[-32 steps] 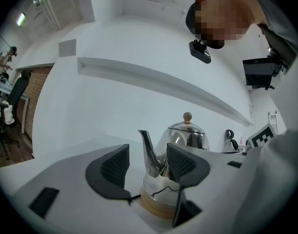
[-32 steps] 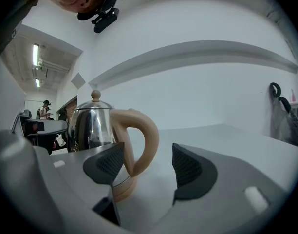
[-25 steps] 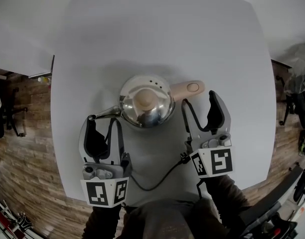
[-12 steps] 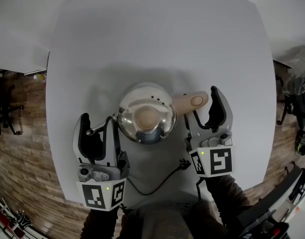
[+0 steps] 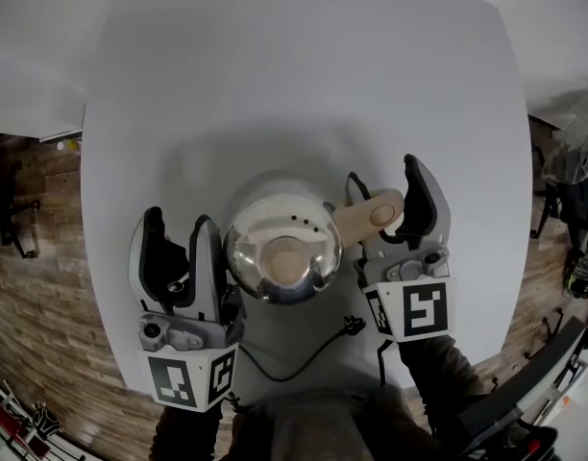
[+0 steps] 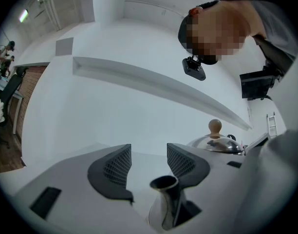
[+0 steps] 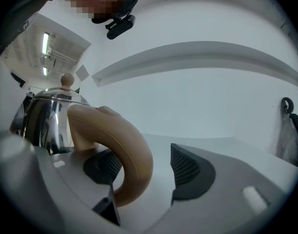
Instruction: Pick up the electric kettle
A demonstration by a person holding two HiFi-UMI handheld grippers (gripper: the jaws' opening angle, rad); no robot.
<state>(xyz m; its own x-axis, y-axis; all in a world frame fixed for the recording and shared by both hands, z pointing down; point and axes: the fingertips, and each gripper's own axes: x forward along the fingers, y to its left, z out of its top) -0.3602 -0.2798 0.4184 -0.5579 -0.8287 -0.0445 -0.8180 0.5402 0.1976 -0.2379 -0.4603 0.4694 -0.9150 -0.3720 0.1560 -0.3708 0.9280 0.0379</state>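
Observation:
The electric kettle (image 5: 282, 257) is shiny steel with a wooden lid knob and stands on the white table (image 5: 294, 75). In the head view its beige handle (image 5: 371, 214) lies between the jaws of my right gripper (image 5: 382, 181), which is open. The right gripper view shows the handle (image 7: 124, 155) close against the left pad, with a gap to the right pad (image 7: 185, 167). My left gripper (image 5: 177, 233) is open around the spout (image 5: 176, 284). In the left gripper view the spout (image 6: 164, 199) sits low between the jaws, touching neither pad, with the lid (image 6: 217, 143) to the right.
A black power cord (image 5: 304, 353) with its plug (image 5: 352, 327) lies on the table between the grippers, near the front edge. Wooden floor (image 5: 35, 286) shows on the left beyond the table. Dark chair parts (image 5: 553, 209) stand at the right.
Both grippers have moved forward alongside the kettle. The spout now lies between the left jaws and the handle between the right jaws. Both stay open.

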